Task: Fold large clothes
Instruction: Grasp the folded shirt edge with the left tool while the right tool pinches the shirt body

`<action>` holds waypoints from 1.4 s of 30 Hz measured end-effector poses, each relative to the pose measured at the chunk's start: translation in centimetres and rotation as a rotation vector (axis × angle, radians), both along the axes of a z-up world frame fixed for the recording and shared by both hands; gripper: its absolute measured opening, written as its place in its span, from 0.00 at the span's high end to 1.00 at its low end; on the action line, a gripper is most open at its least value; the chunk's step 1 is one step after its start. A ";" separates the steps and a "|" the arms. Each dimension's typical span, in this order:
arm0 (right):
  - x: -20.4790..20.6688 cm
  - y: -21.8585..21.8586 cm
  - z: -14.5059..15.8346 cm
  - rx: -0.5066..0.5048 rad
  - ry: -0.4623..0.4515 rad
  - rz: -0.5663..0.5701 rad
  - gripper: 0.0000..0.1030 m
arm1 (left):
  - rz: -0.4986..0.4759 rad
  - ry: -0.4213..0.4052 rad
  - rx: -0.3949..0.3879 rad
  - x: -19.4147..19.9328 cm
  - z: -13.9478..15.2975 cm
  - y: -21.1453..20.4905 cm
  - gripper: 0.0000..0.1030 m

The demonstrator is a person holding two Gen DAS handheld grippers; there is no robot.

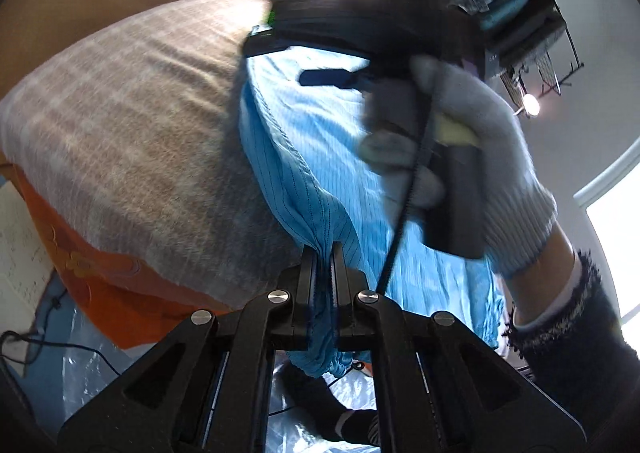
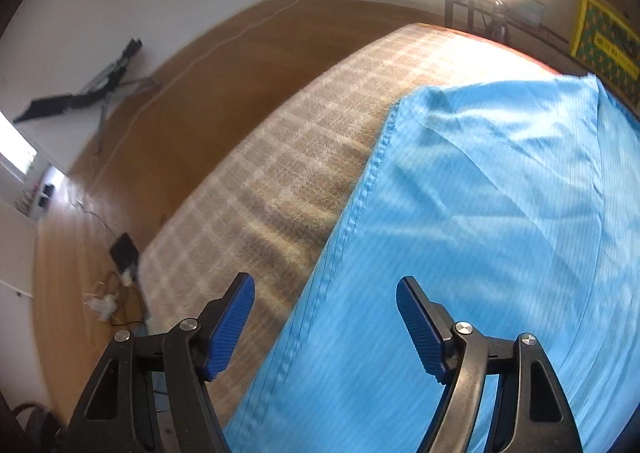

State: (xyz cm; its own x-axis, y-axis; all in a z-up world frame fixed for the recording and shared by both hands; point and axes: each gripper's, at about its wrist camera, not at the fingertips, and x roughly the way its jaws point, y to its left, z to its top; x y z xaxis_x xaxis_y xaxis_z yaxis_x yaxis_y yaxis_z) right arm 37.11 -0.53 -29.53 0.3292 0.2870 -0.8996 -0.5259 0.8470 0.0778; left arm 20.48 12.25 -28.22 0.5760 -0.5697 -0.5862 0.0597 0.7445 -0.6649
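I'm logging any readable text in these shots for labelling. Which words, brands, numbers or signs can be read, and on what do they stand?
None can be read.
Yellow-bordered poster on the wall: a line of print, too blurred to read.
White paper sheet beside the bed: handwriting, too small and faint to read.
Blue garment: no label or print visible.

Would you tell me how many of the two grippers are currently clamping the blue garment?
1. The left gripper is shut on a bunched fold of the blue garment. The right gripper hangs open above the garment's stitched edge, gripping nothing.
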 end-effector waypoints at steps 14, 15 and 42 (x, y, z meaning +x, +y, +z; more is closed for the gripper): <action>1.4 1.9 -3.9 -0.278 -0.014 -0.019 0.68 | -0.014 -0.023 0.041 -0.9 0.6 -0.2 0.97; 1.3 1.6 -3.8 -0.283 -0.021 -0.023 0.78 | -0.015 -0.024 0.043 -0.9 0.6 -0.2 0.97; -1.5 -23.1 4.2 0.636 -0.019 -0.519 1.00 | -0.229 -0.230 0.245 -4.4 7.0 -10.3 0.97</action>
